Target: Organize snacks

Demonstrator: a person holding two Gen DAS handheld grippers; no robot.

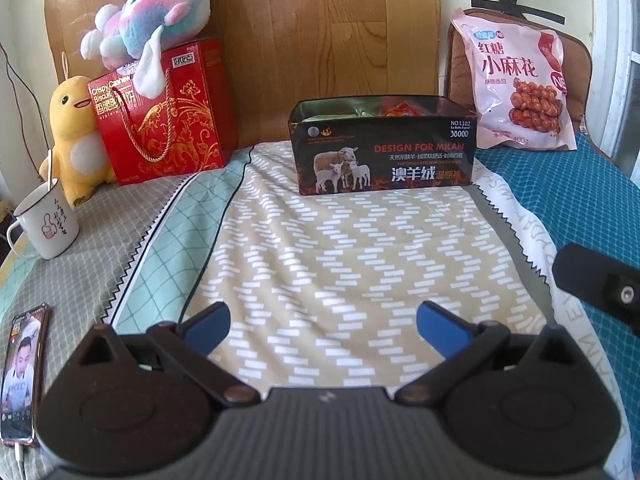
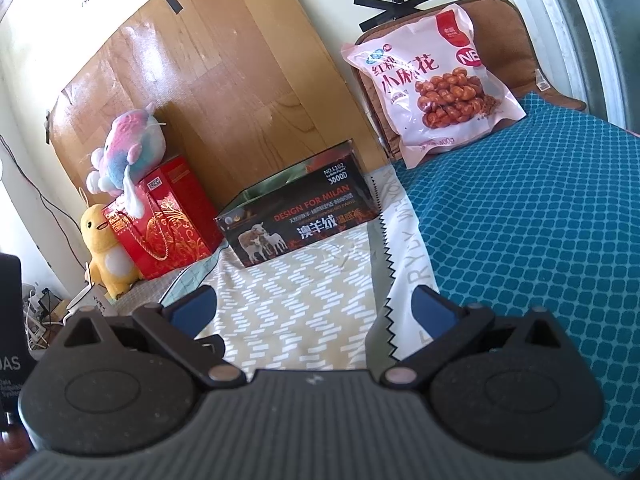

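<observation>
Right, both claws mine: left gripper (image 1: 322, 330) spread wide, empty; right gripper (image 2: 314, 312) same, over zigzag-print cloth (image 1: 340, 248). Landmark: glossy black box (image 1: 384, 146), open top, lettered "DESIGN FOR MILAN", sheep picture; contents mostly hidden, orange wrapper peeking. Right of box, behind: pink crinkly snack bag (image 1: 518, 84) upright against brown cushion. Left of box: red gift box (image 1: 164, 120), "Crispy Cashew" partly covered by plush.
</observation>
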